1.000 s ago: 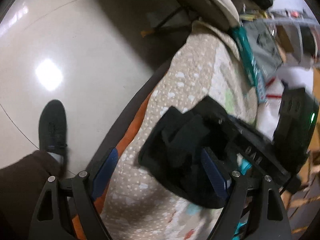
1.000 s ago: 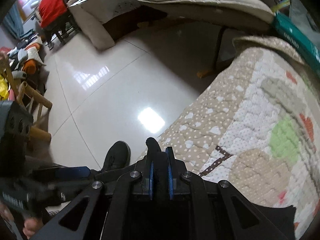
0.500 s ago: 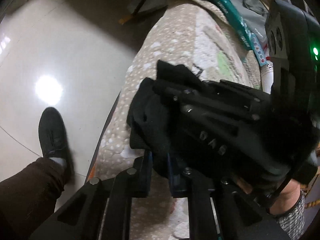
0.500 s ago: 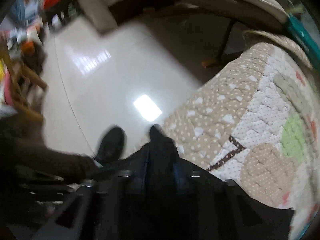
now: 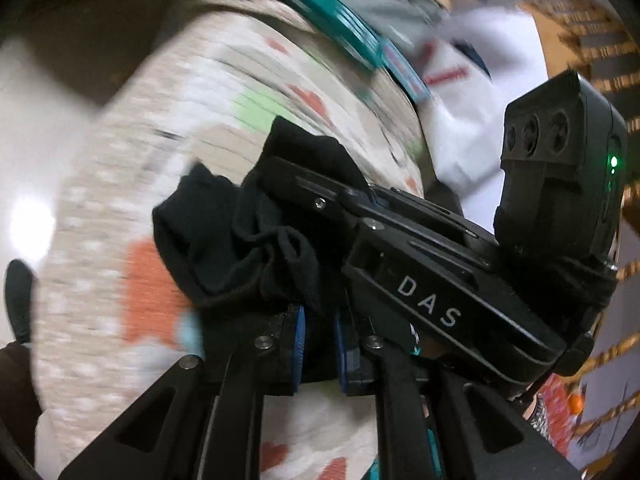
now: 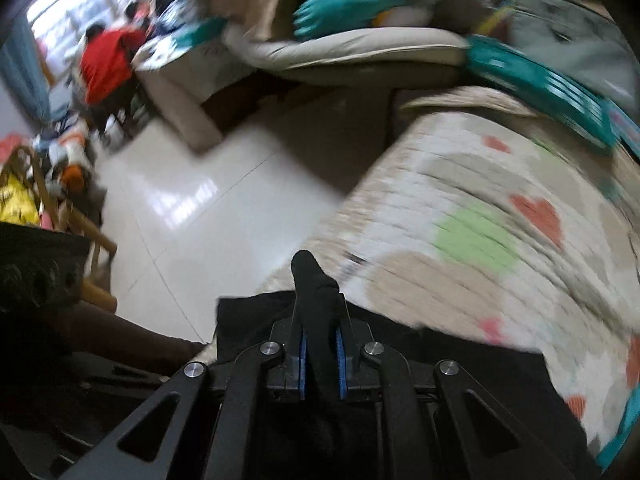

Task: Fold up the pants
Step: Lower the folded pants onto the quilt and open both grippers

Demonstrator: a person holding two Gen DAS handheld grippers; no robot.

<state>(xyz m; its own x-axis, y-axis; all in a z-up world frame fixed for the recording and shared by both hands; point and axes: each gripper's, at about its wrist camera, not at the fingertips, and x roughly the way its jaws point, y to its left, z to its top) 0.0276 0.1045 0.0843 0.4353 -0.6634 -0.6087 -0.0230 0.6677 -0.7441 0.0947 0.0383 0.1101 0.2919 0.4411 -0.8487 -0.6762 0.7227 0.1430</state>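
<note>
Both grippers were clamped on the black fabric pants [image 5: 224, 240]: left gripper [image 5: 319, 338] pinching a bunched edge, right gripper [image 6: 320, 354] squeezing a ridge that poked toward 12 o'clock. The pants hung bunched over the dotted patchwork quilt [image 6: 460, 280]. Folding looked barely begun; garment crumpled, no flat fold. Long axis could not be told.
</note>
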